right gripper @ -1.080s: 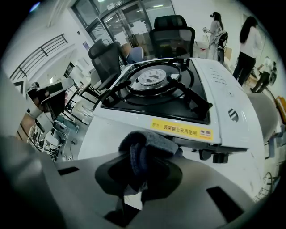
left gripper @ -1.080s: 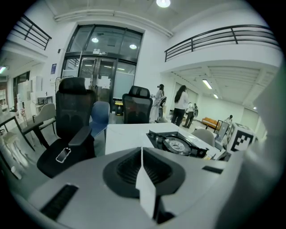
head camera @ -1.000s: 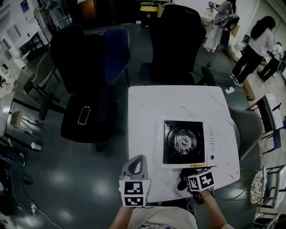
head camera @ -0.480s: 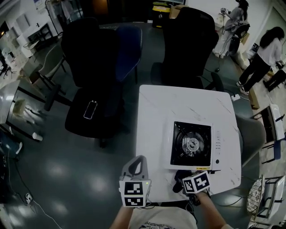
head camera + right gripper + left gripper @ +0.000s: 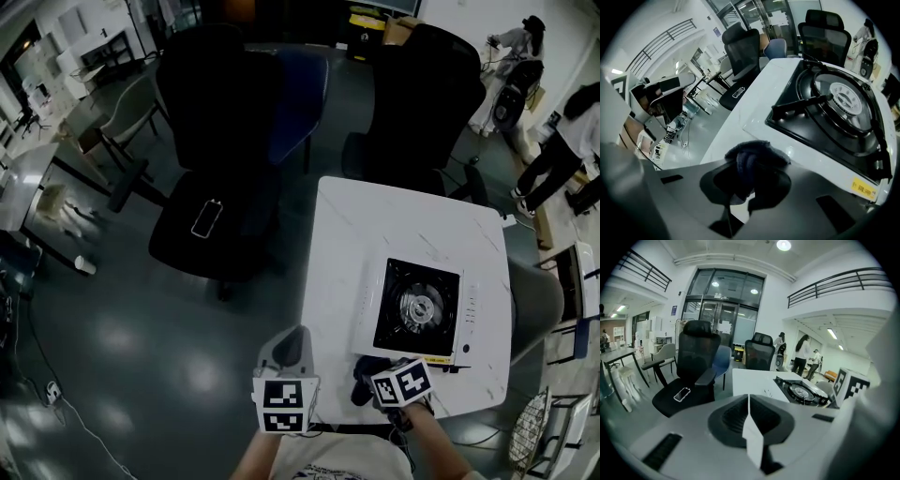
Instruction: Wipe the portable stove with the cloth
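The portable stove (image 5: 419, 309), white with a black burner top, sits on the right half of the white table (image 5: 356, 234). My right gripper (image 5: 375, 384) is shut on a dark blue cloth (image 5: 363, 378) at the stove's near left corner. In the right gripper view the bunched cloth (image 5: 750, 157) hangs from the gripper (image 5: 749, 165) over the stove's white rim (image 5: 787, 136), beside the black burner grate (image 5: 834, 105). My left gripper (image 5: 292, 336) hovers off the table's near left edge, shut with nothing in it (image 5: 749, 401). The stove (image 5: 802, 392) shows to its right.
Two black office chairs (image 5: 225, 141) (image 5: 422, 103) and a blue one (image 5: 300, 84) stand behind and left of the table. A phone (image 5: 207, 217) lies on the left chair's seat. People (image 5: 581, 131) stand at the far right. Grey floor spreads to the left.
My right gripper has carried the cloth leftward along the stove's near edge to its left corner. The left gripper has drifted left, off the table's edge.
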